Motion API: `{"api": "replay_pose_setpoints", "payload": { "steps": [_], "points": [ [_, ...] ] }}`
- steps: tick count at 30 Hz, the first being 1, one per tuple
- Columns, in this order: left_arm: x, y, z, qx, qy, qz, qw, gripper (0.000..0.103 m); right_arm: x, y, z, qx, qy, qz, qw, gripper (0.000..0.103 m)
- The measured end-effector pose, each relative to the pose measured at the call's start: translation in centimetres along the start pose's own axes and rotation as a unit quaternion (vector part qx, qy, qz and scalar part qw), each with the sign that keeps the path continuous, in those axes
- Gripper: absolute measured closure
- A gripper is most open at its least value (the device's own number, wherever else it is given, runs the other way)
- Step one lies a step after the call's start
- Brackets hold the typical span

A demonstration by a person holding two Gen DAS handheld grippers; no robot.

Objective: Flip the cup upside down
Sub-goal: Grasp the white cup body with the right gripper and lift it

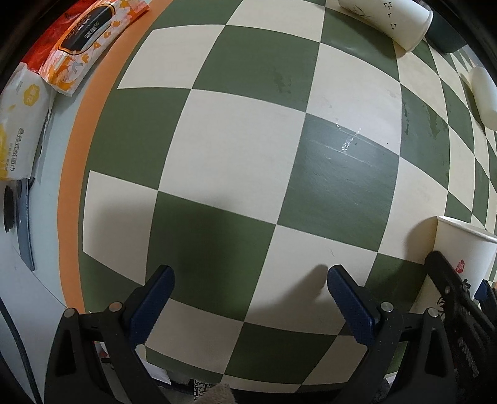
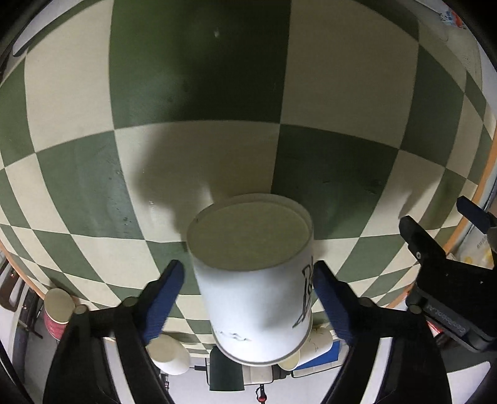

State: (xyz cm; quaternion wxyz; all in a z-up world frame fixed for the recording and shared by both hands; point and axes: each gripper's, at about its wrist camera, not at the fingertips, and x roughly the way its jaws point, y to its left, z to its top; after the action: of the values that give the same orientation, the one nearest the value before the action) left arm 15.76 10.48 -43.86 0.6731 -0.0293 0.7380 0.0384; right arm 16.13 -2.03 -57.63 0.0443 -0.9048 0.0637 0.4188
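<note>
The cup (image 2: 253, 279), white paper with black scribbles on its side, sits between the blue pads of the right gripper (image 2: 248, 289), well above the green-and-cream checked tabletop (image 2: 198, 77). Its flat base faces away from the wrist camera and its wide rim points back toward the handle, so nothing of its inside shows. The right pad (image 2: 329, 298) lies against the cup's wall; the left pad (image 2: 164, 295) stands a little off it, so the jaws are around the cup, but I cannot tell how firmly they grip. The cup's shadow falls on the squares beyond it.

In the left wrist view the same cup (image 1: 466, 251) shows at the right edge with the other gripper's black frame beside it. The left gripper (image 1: 248, 298) hangs over bare squares beside the cup, its jaws spread wide with nothing between them.

Behind the cup, toward the right handle, there are more paper cups: a red-patterned cup (image 2: 57, 314), a plain cup (image 2: 169, 354), and a printed cup (image 2: 320, 342) partly hidden. Their contents cannot be seen. A dark green container (image 2: 225, 371) stands below them.

Far across the tabletop from the cup, a second scribbled cup (image 1: 388, 18) lies on its side, and tissue packs (image 1: 77, 46) rest past the orange border (image 1: 66, 192).
</note>
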Motion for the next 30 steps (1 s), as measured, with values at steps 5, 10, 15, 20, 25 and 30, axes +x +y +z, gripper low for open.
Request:
{"api": "replay_pose_setpoints", "payload": {
  "steps": [5, 10, 15, 20, 25, 30],
  "points": [
    [-0.1, 0.4, 0.4, -0.003, 0.001, 0.000, 1.0000, 0.002, 1.4, -0.5, -1.8, 0.015, -0.004, 0.015, 1.000, 0.037],
    [-0.3, 0.7, 1.1, -0.003, -0.001, 0.003, 1.0000, 0.002, 2.2, -1.7, -3.9, 0.058, -0.015, 0.032, 0.998, 0.038],
    [-1.0, 0.2, 1.2, 0.002, -0.007, 0.008, 0.9999, 0.002, 2.7, -3.5, -6.1, 0.117, -0.022, 0.060, 0.991, 0.038],
    [-1.7, 0.4, 1.6, 0.005, -0.012, 0.009, 0.9999, 0.002, 4.4, -5.5, -9.9, 0.204, -0.021, 0.102, 0.973, 0.039],
    [-2.3, 0.5, 1.6, 0.006, -0.016, 0.012, 0.9998, 0.002, 5.7, -7.9, -13.0, 0.318, -0.025, 0.173, 0.932, 0.039],
    [-3.0, 0.5, 2.3, 0.010, -0.021, 0.013, 0.9996, 0.002, 6.7, -9.2, -14.4, 0.409, -0.031, 0.231, 0.882, 0.039]
  ]
}}
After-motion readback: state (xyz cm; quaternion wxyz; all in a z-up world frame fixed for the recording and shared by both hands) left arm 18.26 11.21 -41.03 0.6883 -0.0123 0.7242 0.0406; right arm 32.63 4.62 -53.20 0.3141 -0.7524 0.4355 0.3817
